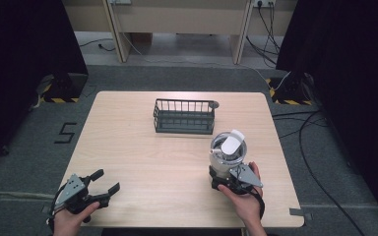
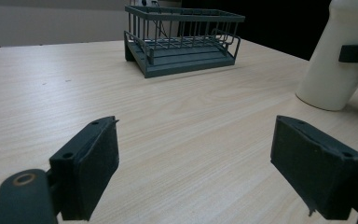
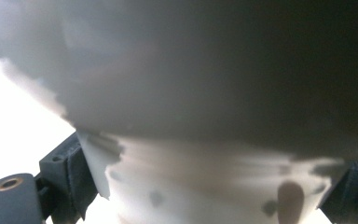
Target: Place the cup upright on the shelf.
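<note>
1. The right gripper [image 1: 225, 178] sits at the near right part of the desk [image 1: 142, 162], held in the person's right hand [image 1: 246, 199].
2. Its fingers [image 3: 70, 172] are closed against the lower part of a white jug [image 1: 228, 152], one on each side, so the jug is gripped between them.
3. The jug stands upright on the desk, just in front of the right hand, with its pale lid flap [image 1: 232, 142] on top.
4. In the right gripper view the jug's white wall [image 3: 205, 186] is very close and blurred.
5. The left gripper [image 1: 101, 187] rests at the near left corner of the desk, held in the left hand [image 1: 71, 221].
6. Its fingers [image 2: 91, 163] are spread wide apart and hold nothing; bare desk lies between them.
7. A dark wire basket [image 1: 184, 116] stands toward the far middle of the desk, well apart from both grippers.
8. In the left gripper view the basket [image 2: 182, 39] is ahead and the jug [image 2: 338, 60] is off to the right.
</note>
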`<action>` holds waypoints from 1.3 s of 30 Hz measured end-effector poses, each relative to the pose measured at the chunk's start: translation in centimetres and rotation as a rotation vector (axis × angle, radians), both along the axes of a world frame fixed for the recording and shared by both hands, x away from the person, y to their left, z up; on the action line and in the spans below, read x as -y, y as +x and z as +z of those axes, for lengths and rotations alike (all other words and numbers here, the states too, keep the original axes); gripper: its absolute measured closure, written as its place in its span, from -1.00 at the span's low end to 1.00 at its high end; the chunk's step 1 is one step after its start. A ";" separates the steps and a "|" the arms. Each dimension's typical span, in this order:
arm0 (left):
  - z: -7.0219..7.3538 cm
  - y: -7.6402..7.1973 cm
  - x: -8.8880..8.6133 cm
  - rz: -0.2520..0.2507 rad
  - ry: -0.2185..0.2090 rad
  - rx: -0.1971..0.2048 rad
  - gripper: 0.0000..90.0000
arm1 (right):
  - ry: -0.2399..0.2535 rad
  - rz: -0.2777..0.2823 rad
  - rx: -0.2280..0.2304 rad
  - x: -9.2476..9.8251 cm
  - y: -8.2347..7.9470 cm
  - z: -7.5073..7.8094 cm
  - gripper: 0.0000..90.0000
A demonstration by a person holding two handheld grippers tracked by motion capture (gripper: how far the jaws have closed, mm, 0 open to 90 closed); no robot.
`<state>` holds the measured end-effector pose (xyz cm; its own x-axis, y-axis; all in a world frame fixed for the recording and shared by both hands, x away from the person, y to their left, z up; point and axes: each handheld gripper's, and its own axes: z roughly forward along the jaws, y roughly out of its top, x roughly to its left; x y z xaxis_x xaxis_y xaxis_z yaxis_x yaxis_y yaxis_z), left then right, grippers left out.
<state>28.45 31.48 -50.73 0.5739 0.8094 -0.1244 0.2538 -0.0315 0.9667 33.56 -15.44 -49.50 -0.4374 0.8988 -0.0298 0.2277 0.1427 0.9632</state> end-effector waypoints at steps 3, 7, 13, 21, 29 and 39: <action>0.0 0.0 0.0 0.001 -0.002 -0.001 -0.68 | -0.008 0.007 -0.009 -0.1 0.1 0.2 -0.75; 0.0 0.0 -0.1 0.002 -0.005 -0.001 -0.68 | -0.019 0.011 -0.014 -0.2 0.2 0.3 -0.75; 0.0 0.0 -0.1 0.003 -0.008 0.000 -0.68 | -0.017 0.015 -0.023 -0.5 0.5 0.6 -0.75; 0.0 0.0 -0.2 0.006 -0.011 0.000 -0.68 | 0.000 0.013 -0.011 -0.7 1.0 1.6 -0.75; 0.0 0.0 -0.2 0.009 -0.014 -0.001 -0.68 | -0.003 0.007 0.005 -1.0 1.8 2.6 -0.75; 0.0 0.0 -0.2 0.008 -0.018 -0.002 -0.68 | 0.000 0.006 0.018 -1.4 2.8 3.6 -0.75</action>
